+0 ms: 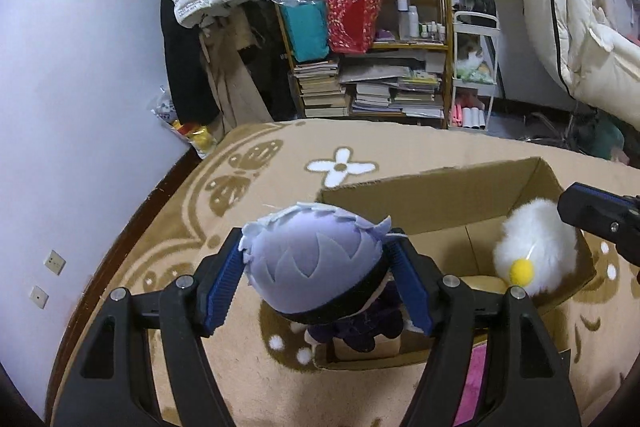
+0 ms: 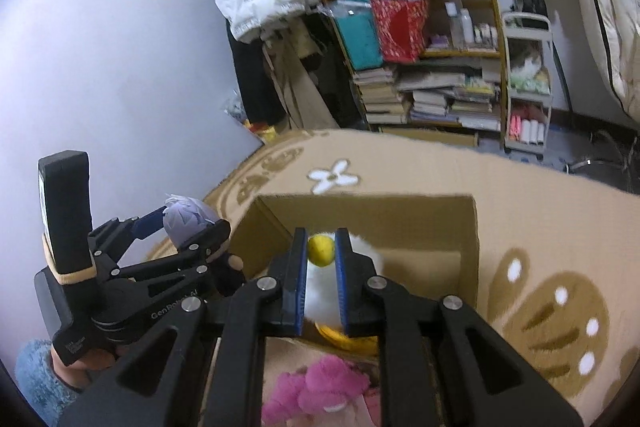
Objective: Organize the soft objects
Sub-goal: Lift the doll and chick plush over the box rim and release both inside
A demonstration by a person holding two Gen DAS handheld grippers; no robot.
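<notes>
An open brown cardboard box [image 1: 440,187] sits on a tan carpet with a white flower pattern [image 1: 340,167], and everything here is placed relative to it. The left gripper [image 1: 316,283] is clamped on the pale lavender head of a plush doll in dark clothes [image 1: 316,259], held over the box's near-left corner, its blue pads pressing both sides of the head. The right gripper [image 2: 322,283] is nearly closed on a fluffy white plush toy with a yellow pom-pom [image 2: 322,247], which hangs over the box's near-right side, partly inside the walls. A yellow object [image 2: 348,339] lies on the box floor beneath it. A pink furry plush [image 2: 316,387] lies outside, just before the near wall.

The step in hand looks like dropping both toys into the box. To do it well, carry each toy clearly past the near wall before lowering, so the doll's dangling body clears the rim. Let go low, inside the walls. Keep the two grippers apart, one at each end, and leave room for the pink plush.
</notes>
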